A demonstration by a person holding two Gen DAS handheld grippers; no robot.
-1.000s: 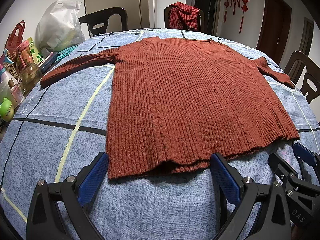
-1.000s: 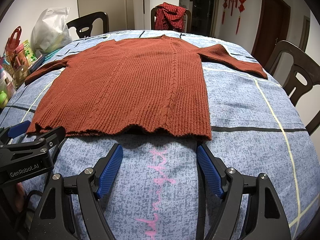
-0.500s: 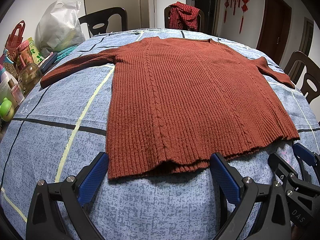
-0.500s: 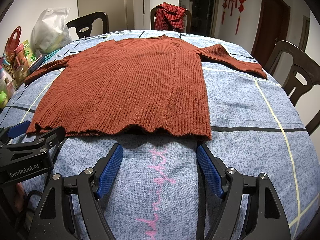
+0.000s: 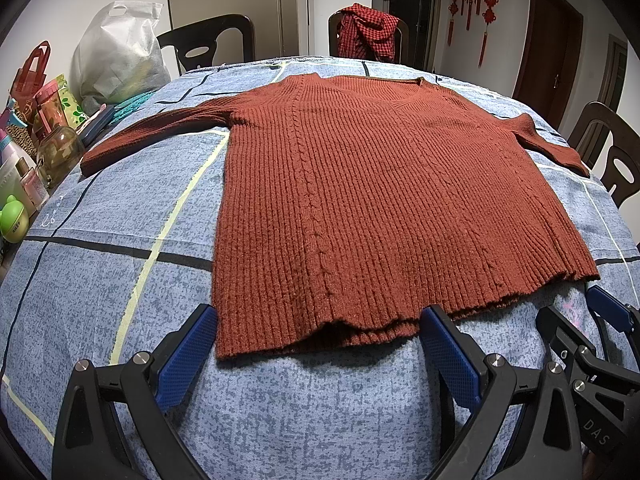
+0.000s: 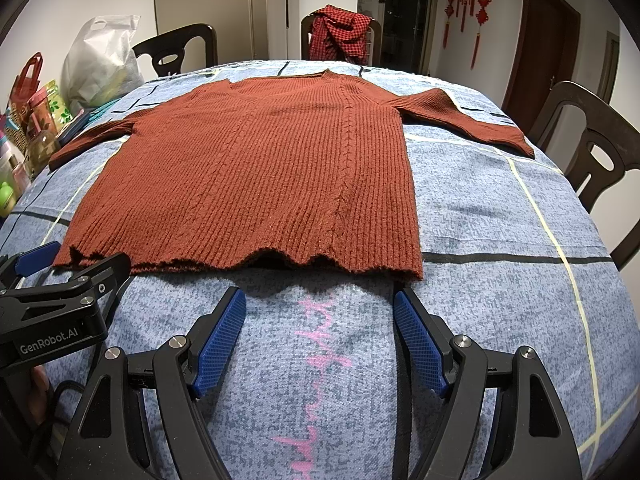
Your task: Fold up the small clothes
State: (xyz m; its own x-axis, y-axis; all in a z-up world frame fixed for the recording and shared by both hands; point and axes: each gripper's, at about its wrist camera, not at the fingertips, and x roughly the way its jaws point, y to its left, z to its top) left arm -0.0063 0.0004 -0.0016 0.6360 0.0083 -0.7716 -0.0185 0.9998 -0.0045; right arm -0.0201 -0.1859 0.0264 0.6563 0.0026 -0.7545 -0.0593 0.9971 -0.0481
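Observation:
A rust-red ribbed knit sweater (image 5: pixel 380 200) lies flat on the blue patterned tablecloth (image 5: pixel 100 280), sleeves spread to both sides, hem toward me. It also shows in the right wrist view (image 6: pixel 260 176). My left gripper (image 5: pixel 320 344) is open and empty, its blue pads at the hem's left part. My right gripper (image 6: pixel 320 332) is open and empty, just short of the hem's right part. Each gripper shows at the edge of the other's view: the right one (image 5: pixel 600 344) and the left one (image 6: pixel 60 280).
Bottles, jars and bags (image 5: pixel 36 152) crowd the table's left edge, with a white plastic bag (image 5: pixel 120 56) behind them. Dark chairs (image 6: pixel 592 152) stand around the table; one at the far side holds a red checked garment (image 5: pixel 368 32).

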